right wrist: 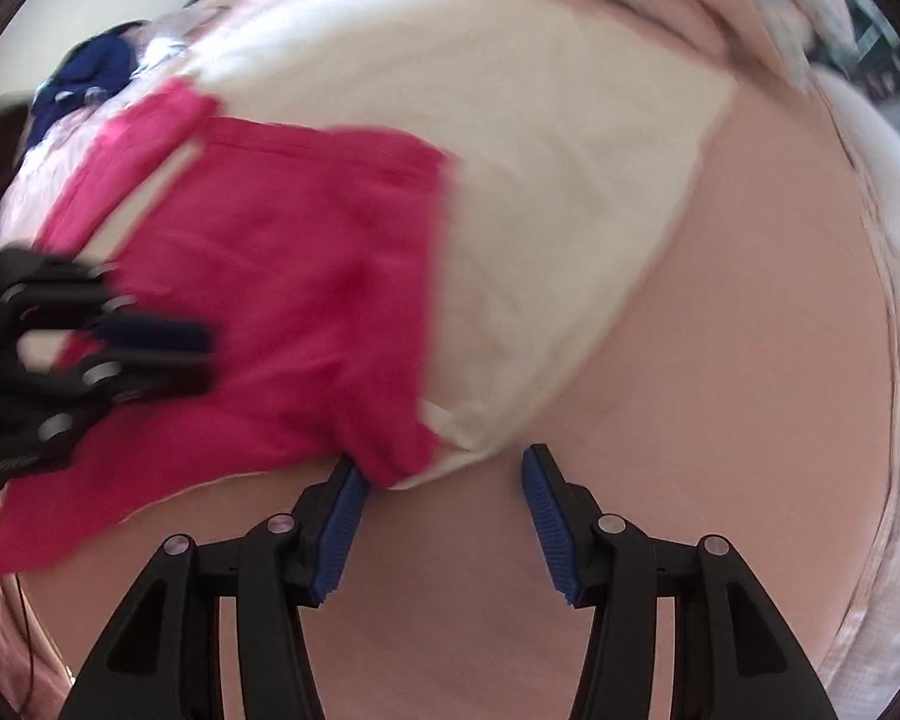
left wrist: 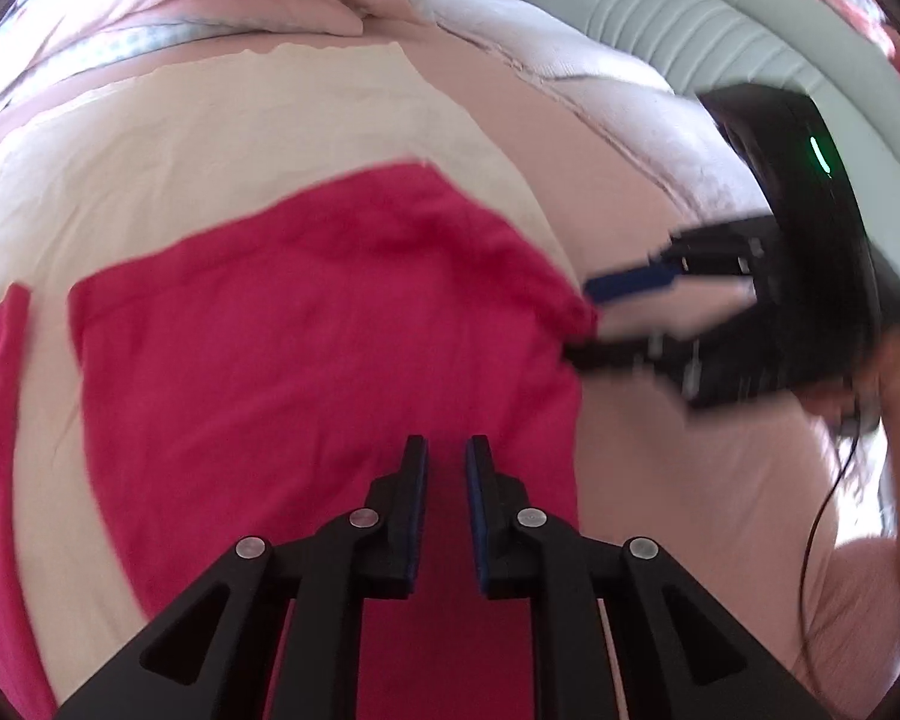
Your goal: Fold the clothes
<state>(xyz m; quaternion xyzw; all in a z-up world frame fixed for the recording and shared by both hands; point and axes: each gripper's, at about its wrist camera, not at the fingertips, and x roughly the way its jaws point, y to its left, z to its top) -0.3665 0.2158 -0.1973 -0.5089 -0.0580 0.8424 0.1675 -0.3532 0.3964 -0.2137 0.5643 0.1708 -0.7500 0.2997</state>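
Left wrist view: red garment [left wrist: 330, 324] spread flat on cream cloth [left wrist: 150, 180] over pink bedding [left wrist: 660, 468], probably laid out so folds land square. Left gripper [left wrist: 447, 450] above the garment's near middle, fingers nearly closed with a thin gap, red fabric visible behind the gap but not clearly pinched; reads as clenched on nothing, though contact with fabric below cannot be told. Pointing steeply down at the garment. Right gripper [left wrist: 588, 324] seen at the garment's right corner, fingers parted, corner bunched between or just beside them. Hand [left wrist: 894, 372] wrapped round the grip at far right, cable hanging below. Grey padded headboard [left wrist: 690, 18] behind.

Right wrist view: red garment [right wrist: 282, 276] up and left, cream cloth [right wrist: 540, 210] under it and extending right. Right gripper [right wrist: 444, 480] half open, released, nothing clamped; left pad touching or just beside the bunched red corner, right pad well apart over bare pink bedding [right wrist: 720, 360]. Likely placed to take that corner for a fold, judging by the corner sitting at the mouth of the fingers. Pointing sharply down. Left gripper [right wrist: 168, 348] blurred at the left edge over the garment, fingers close together. Dark blue clothing [right wrist: 90, 78] bunched at the far top left. Fold apparently not started on this side.
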